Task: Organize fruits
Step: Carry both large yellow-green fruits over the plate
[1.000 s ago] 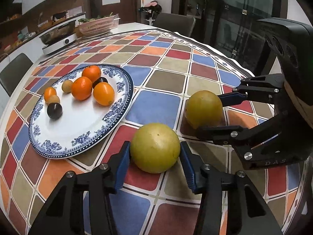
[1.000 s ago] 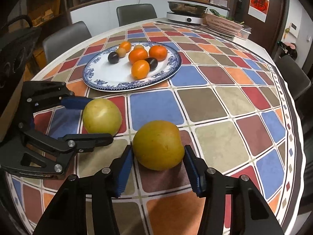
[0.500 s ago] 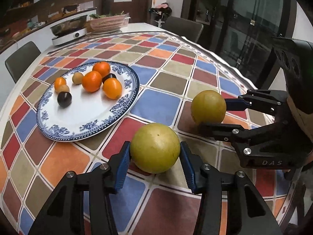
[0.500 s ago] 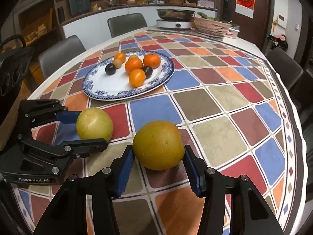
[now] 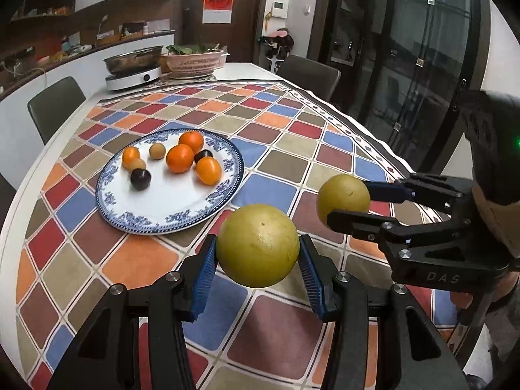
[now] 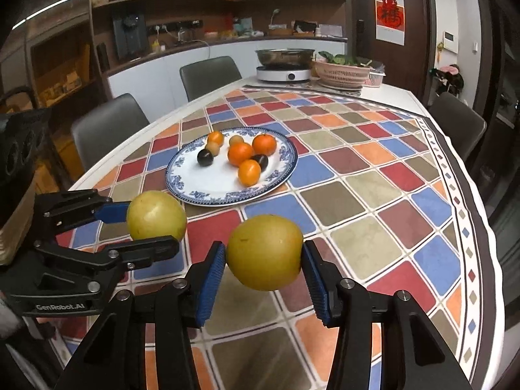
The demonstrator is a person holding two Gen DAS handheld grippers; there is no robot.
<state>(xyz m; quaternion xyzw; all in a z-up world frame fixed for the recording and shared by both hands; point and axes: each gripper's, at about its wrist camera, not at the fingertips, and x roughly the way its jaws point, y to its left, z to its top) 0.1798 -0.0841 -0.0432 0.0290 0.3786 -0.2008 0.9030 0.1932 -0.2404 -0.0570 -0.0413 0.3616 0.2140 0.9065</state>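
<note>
My left gripper (image 5: pixel 258 261) is shut on a large yellow-green fruit (image 5: pixel 258 245), held clear above the chequered tablecloth; the right wrist view shows this fruit (image 6: pixel 156 216) at the left in the same gripper (image 6: pixel 152 227). My right gripper (image 6: pixel 264 260) has a golden-yellow fruit (image 6: pixel 265 252) pressed between its blue pads, raised off the cloth, and its jaws are closing. The left wrist view shows that fruit (image 5: pixel 343 198) at the right. Beyond both lies a blue-and-white plate (image 5: pixel 169 222) (image 6: pixel 227 200) with several small oranges (image 5: pixel 179 158) and dark plums (image 5: pixel 140 179).
At the table's far end stand an induction cooker with a steel pot (image 5: pixel 133 65) and a pink basket (image 5: pixel 195 61). Grey chairs (image 6: pixel 107 126) ring the table. The rounded table edge (image 6: pixel 471 201) runs along the right.
Both grippers have risen with their fruits, which now hang above the cloth instead of resting on it. The plate sits farther off in both views.
</note>
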